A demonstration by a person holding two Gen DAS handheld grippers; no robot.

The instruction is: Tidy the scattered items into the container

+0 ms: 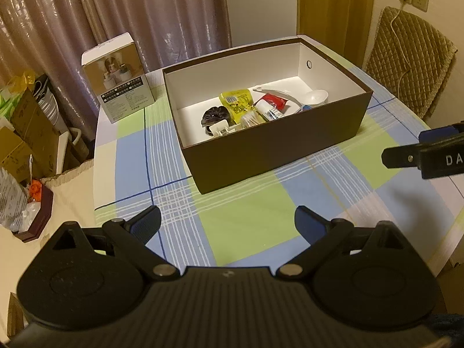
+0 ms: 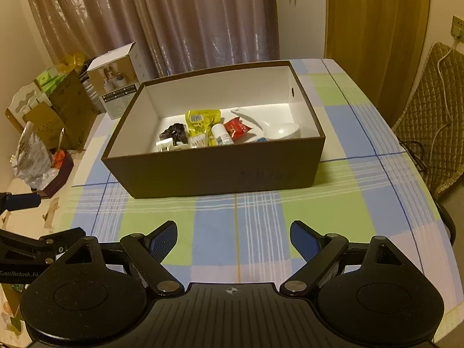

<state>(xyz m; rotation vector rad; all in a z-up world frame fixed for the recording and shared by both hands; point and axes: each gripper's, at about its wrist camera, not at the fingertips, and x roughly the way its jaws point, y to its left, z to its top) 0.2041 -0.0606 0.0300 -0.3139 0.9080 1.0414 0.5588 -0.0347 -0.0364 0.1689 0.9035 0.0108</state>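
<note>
A brown box with a white inside (image 1: 261,156) (image 2: 203,174) stands on the checked tablecloth. In it lie a yellow pouch (image 1: 235,100) (image 2: 201,120), a black scrunchie (image 1: 214,116) (image 2: 174,132), a red packet (image 1: 275,100) (image 2: 237,127), a small white bottle (image 1: 268,110) (image 2: 221,134), cotton swabs (image 1: 250,119) (image 2: 198,141), a white clip (image 1: 219,130) and a white spoon (image 1: 314,97) (image 2: 279,130). My left gripper (image 1: 227,224) is open and empty above the cloth in front of the box. My right gripper (image 2: 233,239) is open and empty too; it also shows in the left wrist view (image 1: 420,156).
A printed carton (image 1: 119,78) (image 2: 116,87) stands on the table behind the box's left end. Cardboard boxes and bags (image 1: 26,133) crowd the floor at left. A quilted chair (image 1: 409,61) (image 2: 432,116) stands at the right. Curtains hang behind.
</note>
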